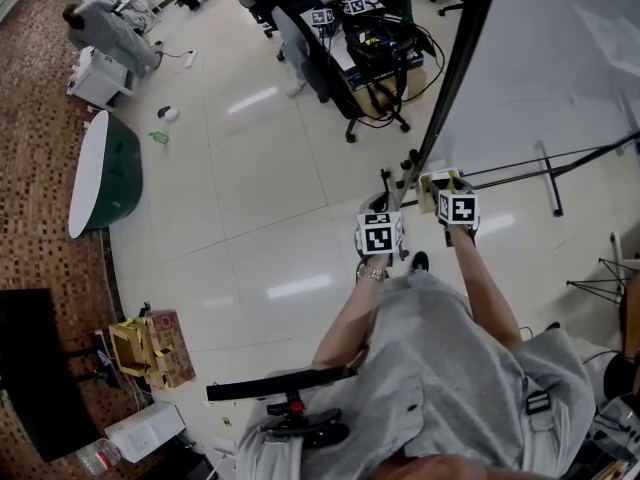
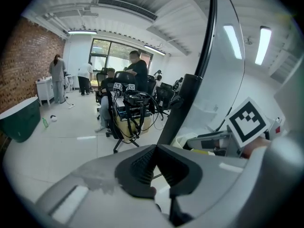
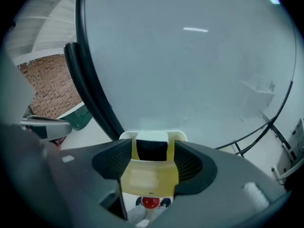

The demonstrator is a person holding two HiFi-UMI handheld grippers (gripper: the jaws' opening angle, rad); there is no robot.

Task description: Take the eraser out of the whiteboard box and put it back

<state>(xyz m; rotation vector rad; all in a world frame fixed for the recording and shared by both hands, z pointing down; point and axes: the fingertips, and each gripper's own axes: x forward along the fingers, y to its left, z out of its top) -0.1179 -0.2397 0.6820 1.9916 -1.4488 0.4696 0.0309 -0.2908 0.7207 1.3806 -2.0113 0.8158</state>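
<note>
My right gripper is shut on the yellow eraser, which sits upright between the jaws. It is just above the white whiteboard box fixed at the lower edge of the whiteboard. Red-capped markers show below the eraser. In the head view the right gripper is at the box and the left gripper hangs just left of it. In the left gripper view the left gripper is shut with nothing in it, and the box lies to its right.
The whiteboard's black frame and its stand legs run close to both grippers. An office chair and a cart with cables stand behind on the tiled floor. A green tub is far left. People stand in the distance.
</note>
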